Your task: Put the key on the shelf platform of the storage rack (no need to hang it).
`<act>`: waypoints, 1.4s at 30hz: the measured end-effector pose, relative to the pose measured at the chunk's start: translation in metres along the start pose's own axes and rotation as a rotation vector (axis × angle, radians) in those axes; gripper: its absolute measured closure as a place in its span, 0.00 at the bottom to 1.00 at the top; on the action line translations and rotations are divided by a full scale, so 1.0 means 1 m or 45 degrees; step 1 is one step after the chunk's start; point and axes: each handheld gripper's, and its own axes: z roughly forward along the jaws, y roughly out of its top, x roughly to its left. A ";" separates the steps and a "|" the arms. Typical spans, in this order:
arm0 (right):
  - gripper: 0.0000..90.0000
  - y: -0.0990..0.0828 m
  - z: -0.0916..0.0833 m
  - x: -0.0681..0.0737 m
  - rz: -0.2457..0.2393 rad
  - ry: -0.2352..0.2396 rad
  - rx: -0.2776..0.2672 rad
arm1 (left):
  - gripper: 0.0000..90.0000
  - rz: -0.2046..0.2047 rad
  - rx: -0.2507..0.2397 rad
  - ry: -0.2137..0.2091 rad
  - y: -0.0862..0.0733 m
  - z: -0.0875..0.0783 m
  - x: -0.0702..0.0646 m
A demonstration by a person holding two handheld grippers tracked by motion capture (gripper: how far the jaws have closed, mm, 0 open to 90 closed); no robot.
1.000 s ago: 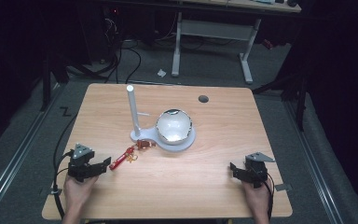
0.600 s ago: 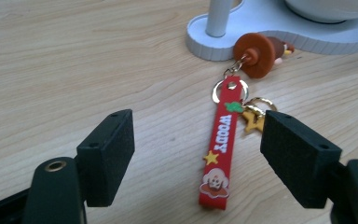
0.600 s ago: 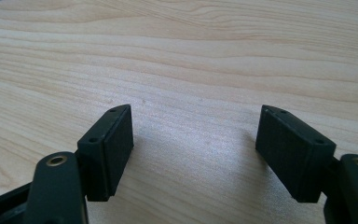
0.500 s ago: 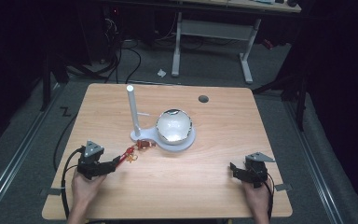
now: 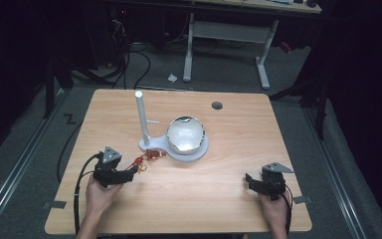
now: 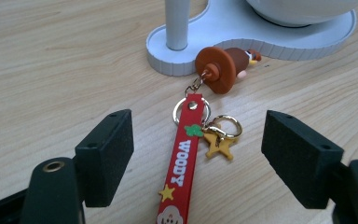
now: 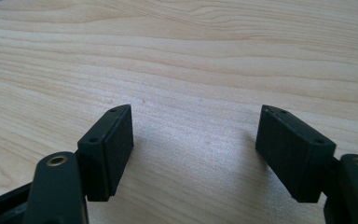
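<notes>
Red and lettered "WOODY", the keychain strap (image 6: 182, 161) lies flat on the wooden surface (image 5: 219, 194) just in front of the white stand (image 5: 171, 149) (a brown figure (image 6: 223, 65) touches the stand's base). The left claw (image 6: 196, 154) gapes wide around the strap, gripping nothing. Well to the stand's right, the right claw (image 7: 193, 154) sits equally wide, empty.
</notes>
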 end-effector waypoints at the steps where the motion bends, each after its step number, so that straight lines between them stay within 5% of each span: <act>1: 0.31 0.000 0.000 0.000 -0.001 0.000 0.000 | 0.28 0.002 -0.007 -0.008 0.002 0.002 -0.001; 26: 0.31 0.000 0.000 0.000 0.001 0.001 -0.001 | 0.33 0.057 0.049 -0.055 0.027 0.031 -0.015; 42: 0.31 0.000 0.000 0.000 0.001 0.001 -0.001 | 0.41 0.034 0.067 -0.043 0.038 0.052 -0.015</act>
